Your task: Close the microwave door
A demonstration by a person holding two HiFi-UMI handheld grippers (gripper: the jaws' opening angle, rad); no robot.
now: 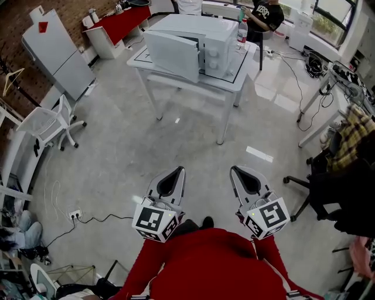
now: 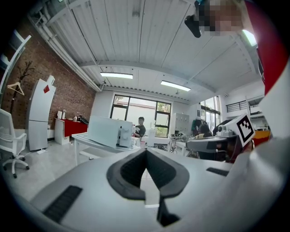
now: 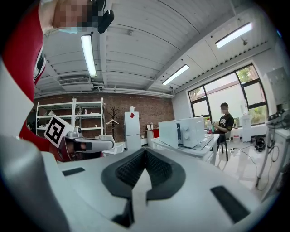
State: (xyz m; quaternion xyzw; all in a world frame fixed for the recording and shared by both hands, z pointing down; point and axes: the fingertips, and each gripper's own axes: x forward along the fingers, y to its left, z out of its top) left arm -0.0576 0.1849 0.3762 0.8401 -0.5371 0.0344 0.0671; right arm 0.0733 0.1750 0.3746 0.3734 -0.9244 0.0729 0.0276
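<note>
White microwave (image 1: 220, 35), red garment (image 1: 205, 263)

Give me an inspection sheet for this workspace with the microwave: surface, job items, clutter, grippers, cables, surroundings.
Surface: white table on a grey floor.
Job's things: microwave on the table, its door swung open.
Clutter: bottle beside the microwave.
Grippers: left gripper and right gripper, jaws together, empty, well short of the table.
Cables: power strip with cord on the floor; cable trailing right of the table.
Surroundings: white chair, red table, seated person.
</note>
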